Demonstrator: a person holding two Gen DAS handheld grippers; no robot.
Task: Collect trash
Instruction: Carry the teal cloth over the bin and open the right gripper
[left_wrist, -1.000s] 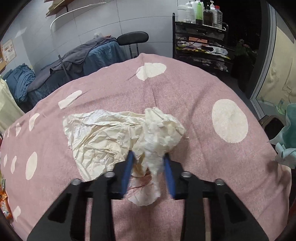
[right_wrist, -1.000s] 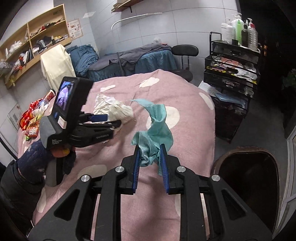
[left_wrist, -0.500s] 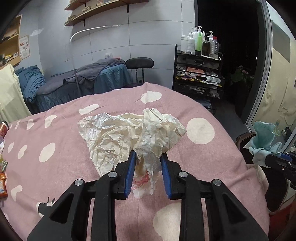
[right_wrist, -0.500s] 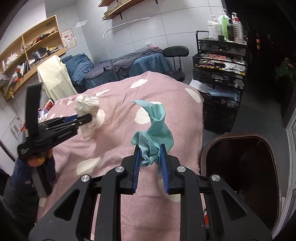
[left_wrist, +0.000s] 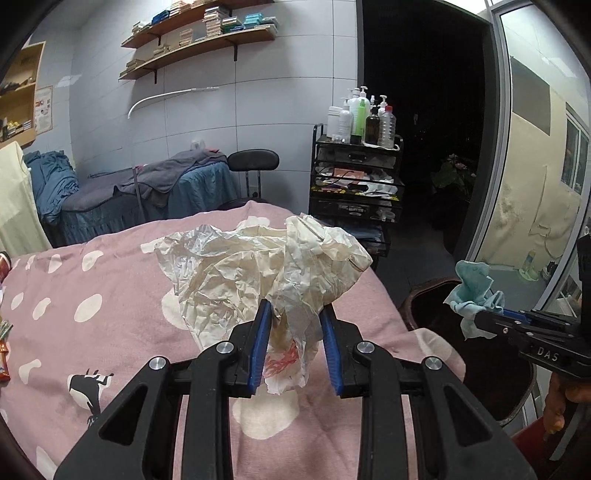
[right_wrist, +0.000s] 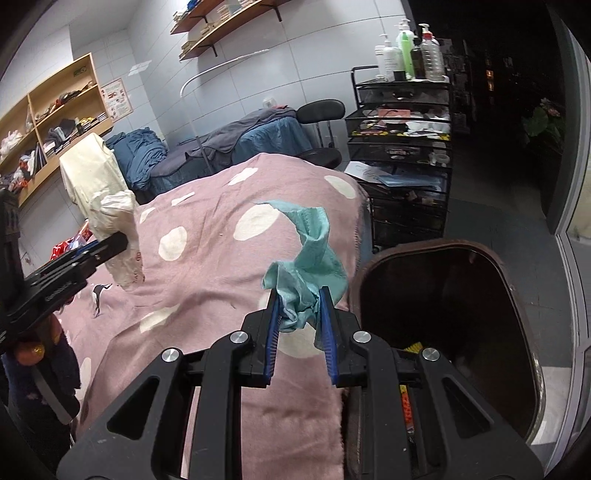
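My left gripper (left_wrist: 295, 314) is shut on a crumpled cream paper wrapper (left_wrist: 258, 273), held up above the pink dotted bed cover (left_wrist: 92, 332). The same wrapper (right_wrist: 114, 225) shows at the left of the right wrist view, in the left gripper (right_wrist: 110, 242). My right gripper (right_wrist: 299, 299) is shut on a teal tissue (right_wrist: 310, 258) at the bed's right edge, beside a dark brown trash bin (right_wrist: 517, 295). In the left wrist view the teal tissue (left_wrist: 474, 291) hangs from the right gripper (left_wrist: 480, 317) over the bin (left_wrist: 417, 299).
A black wire trolley (left_wrist: 354, 184) with bottles stands past the bed's far end, beside a black chair (left_wrist: 253, 162) and another bed with blue sheets (left_wrist: 147, 188). Snack wrappers (right_wrist: 70, 243) lie at the bed's left side. A glass door (left_wrist: 535, 184) is on the right.
Both grippers have swung right toward the bin. The left one lifted the cream wrapper off the bed cover. The right one carried the teal tissue to the bin's rim.
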